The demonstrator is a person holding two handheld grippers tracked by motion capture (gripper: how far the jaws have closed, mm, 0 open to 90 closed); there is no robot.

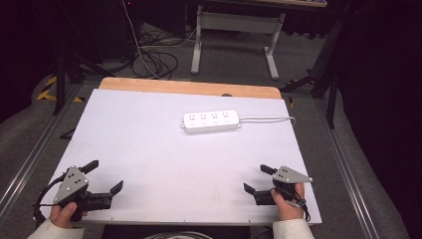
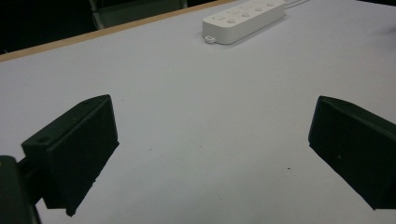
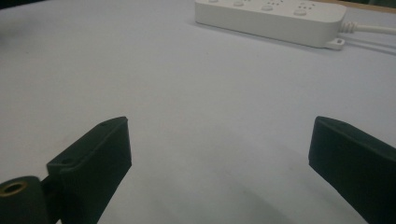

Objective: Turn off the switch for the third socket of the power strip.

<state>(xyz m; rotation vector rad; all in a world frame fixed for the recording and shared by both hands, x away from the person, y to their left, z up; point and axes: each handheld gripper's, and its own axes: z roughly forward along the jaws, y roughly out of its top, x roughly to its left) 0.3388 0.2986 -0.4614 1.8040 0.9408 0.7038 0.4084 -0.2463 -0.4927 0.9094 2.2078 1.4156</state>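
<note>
A white power strip (image 1: 211,121) lies flat on the white table top (image 1: 149,144), right of centre toward the far side, its cord (image 1: 268,118) running off to the right. My left gripper (image 1: 104,176) rests at the near left corner, open, nothing between its jaws. My right gripper (image 1: 258,178) sits at the near right, also open and empty. In the left gripper view the power strip (image 2: 245,19) lies far ahead at upper right, past the left gripper (image 2: 212,140). In the right gripper view the power strip (image 3: 271,16) lies ahead at the top, beyond the right gripper (image 3: 219,154).
A wooden strip (image 1: 189,87) edges the table's far side. Beyond it stand a white desk frame (image 1: 234,37) and loose cables (image 1: 154,59) on the floor. Metal rails run along both sides of the table.
</note>
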